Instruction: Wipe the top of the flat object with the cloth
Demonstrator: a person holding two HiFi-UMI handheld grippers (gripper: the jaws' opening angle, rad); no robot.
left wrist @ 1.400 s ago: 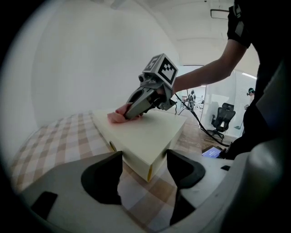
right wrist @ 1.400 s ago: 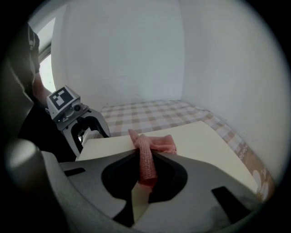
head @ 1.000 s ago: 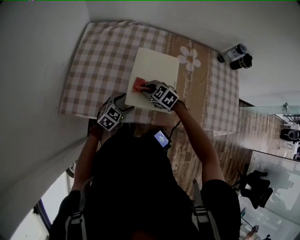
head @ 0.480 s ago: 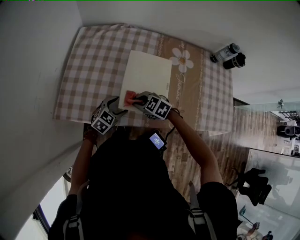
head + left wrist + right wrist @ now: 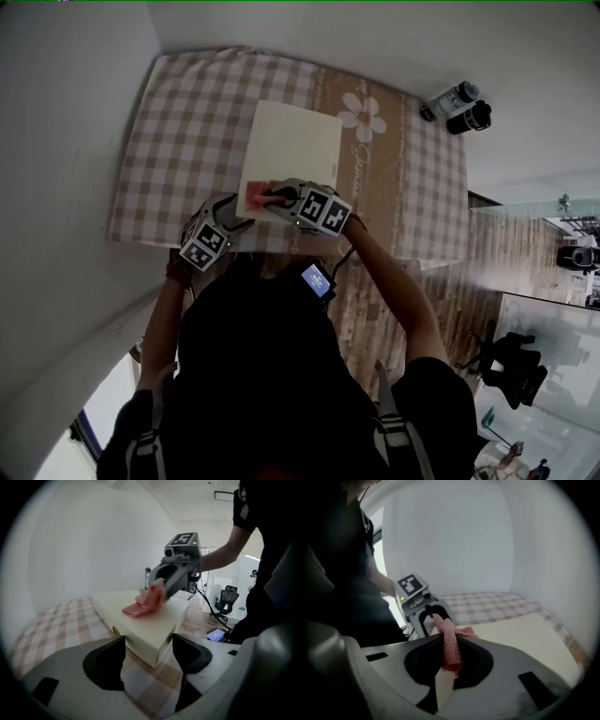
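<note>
A flat cream box lies on the checked tablecloth. A pink cloth rests on its near left corner, pinched in my right gripper, which is shut on it. The same cloth trails on the box top in the left gripper view and sticks up between the jaws as a pink strip in the right gripper view. My left gripper is open just off the box's near corner, its jaws either side of that corner without touching it.
Two dark bottles stand on the floor beyond the table's far right corner. The table's near edge is right in front of the person. A white wall runs along the left. A small lit screen hangs at the person's chest.
The right gripper has dragged the pink cloth from the box's left middle toward its near left corner. The left gripper has stayed by the near corner.
</note>
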